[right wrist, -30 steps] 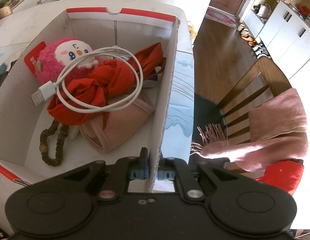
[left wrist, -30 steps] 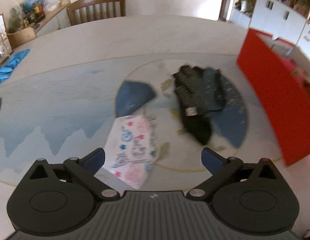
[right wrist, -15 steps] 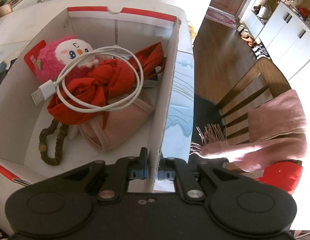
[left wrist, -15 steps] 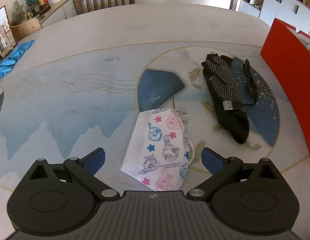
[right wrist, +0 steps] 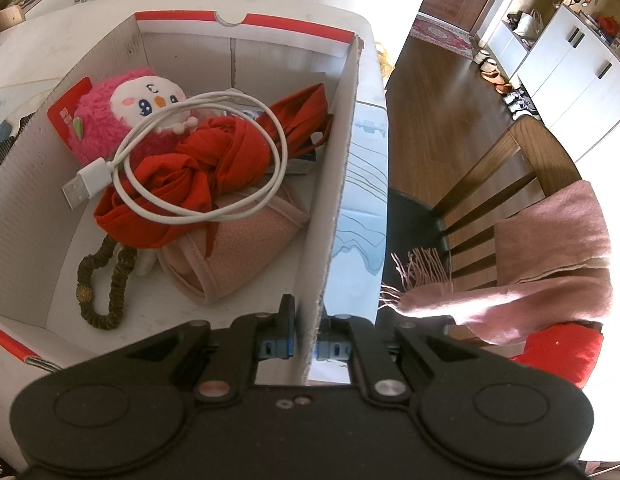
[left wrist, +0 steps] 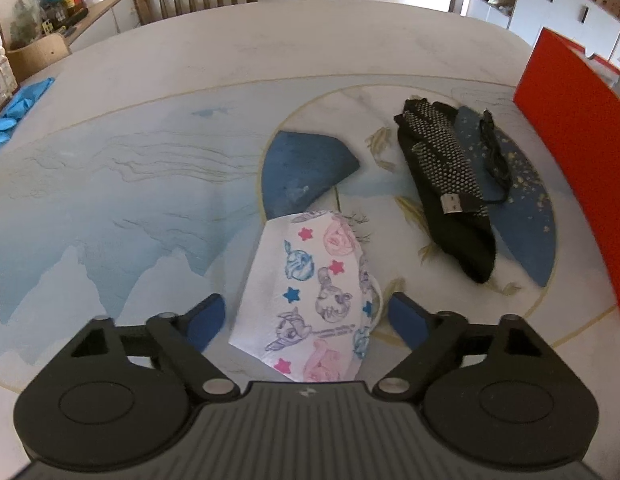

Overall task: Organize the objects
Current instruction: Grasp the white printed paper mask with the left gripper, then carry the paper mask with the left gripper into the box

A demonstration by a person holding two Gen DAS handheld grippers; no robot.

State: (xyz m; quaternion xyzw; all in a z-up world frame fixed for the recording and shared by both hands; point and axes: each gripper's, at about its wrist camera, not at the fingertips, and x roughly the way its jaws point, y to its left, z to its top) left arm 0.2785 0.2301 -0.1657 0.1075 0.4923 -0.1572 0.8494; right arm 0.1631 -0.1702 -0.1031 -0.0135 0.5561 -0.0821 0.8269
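While the left gripper [left wrist: 305, 316] hovers low over the table with its blue-padded fingers [left wrist: 205, 318] spread wide, a white child's face mask printed with pink and blue cartoon ponies and stars [left wrist: 316, 296] lies flat between them, touched by neither pad. Beyond it, to the right, a black dotted-fabric glove [left wrist: 446, 188] rests on the marble-patterned tabletop [left wrist: 149, 184] with a black USB cable [left wrist: 492, 156] draped across it, the metal plug lying on the fabric. The red outer wall of a cardboard box [left wrist: 578, 152] stands just beside these at the right edge. The right gripper [right wrist: 303, 346] is pressed together on the right-hand wall of that box [right wrist: 330, 200], one finger inside, one outside. Inside sit a pink plush toy [right wrist: 117, 120], a coiled white USB cable [right wrist: 197, 160], a knotted red cloth [right wrist: 205, 176], a pink fabric band [right wrist: 233, 248] and a brown bead bracelet [right wrist: 105, 280].
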